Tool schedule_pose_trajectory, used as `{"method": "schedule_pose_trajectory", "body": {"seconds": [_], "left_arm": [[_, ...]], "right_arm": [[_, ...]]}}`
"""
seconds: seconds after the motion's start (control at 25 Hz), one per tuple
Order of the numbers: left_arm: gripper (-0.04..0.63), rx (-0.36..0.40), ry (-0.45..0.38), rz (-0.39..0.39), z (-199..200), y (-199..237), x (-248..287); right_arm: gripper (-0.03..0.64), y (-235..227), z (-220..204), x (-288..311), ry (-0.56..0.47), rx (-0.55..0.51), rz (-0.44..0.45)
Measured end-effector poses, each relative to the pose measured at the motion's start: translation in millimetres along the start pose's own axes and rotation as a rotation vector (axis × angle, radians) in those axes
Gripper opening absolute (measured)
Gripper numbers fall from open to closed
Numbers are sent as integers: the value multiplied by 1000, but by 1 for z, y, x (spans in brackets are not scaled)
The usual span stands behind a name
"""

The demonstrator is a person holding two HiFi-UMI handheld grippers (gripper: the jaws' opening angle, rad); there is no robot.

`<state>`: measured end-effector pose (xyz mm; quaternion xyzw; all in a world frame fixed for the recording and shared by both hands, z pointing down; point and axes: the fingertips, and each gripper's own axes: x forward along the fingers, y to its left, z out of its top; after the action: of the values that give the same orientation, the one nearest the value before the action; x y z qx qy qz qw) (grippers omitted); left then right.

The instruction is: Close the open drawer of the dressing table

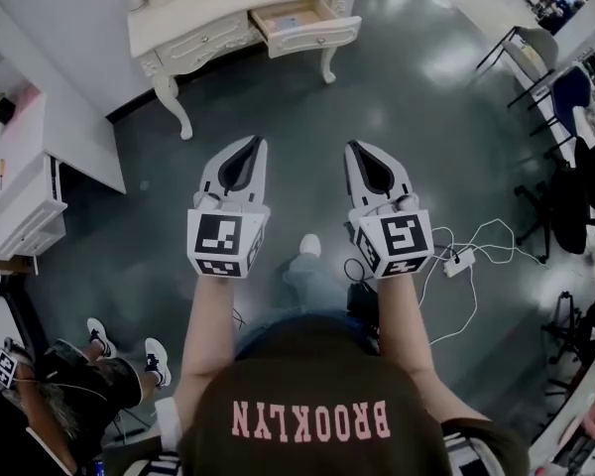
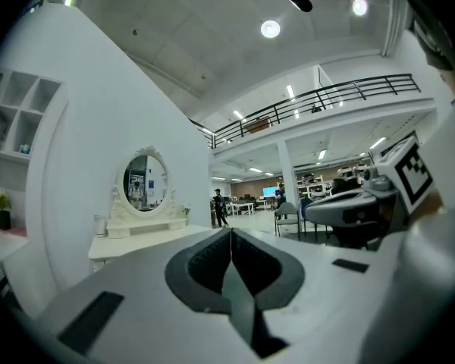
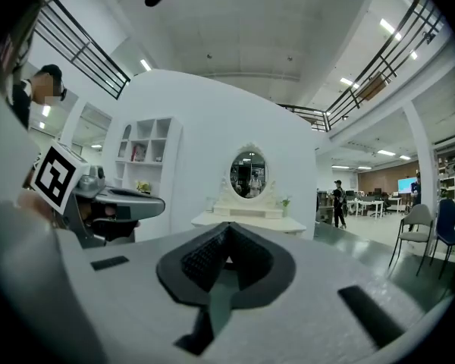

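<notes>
Grey hall floor (image 1: 416, 97); dressing table (image 1: 193, 18) by wall, drawer (image 1: 307, 30) standing open. Jaws together, nothing held: left gripper (image 1: 249, 145), right gripper (image 1: 356, 150). Both well short of drawer, probably closed for pushing.

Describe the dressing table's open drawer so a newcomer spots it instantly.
Find the cream dressing table at the top of the head view. The open drawer is at its right end. Unlike the closed drawer left of it, it juts into the room and shows its bare wooden inside.
</notes>
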<state>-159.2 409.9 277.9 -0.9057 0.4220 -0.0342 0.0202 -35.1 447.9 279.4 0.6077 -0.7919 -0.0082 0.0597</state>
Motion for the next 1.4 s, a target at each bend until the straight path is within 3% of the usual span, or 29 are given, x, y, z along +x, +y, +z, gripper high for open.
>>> {"method": "schedule_pose_trajectory", "body": {"seconds": [0.68,1.4], "left_arm": [[5,8,35,60,6,40,190],[5,1,51,41,-7,72,277]], "right_arm": [[-9,-131,-1,152,31,-2,76],[-9,-182,-16,223,44,-2,51]]}}
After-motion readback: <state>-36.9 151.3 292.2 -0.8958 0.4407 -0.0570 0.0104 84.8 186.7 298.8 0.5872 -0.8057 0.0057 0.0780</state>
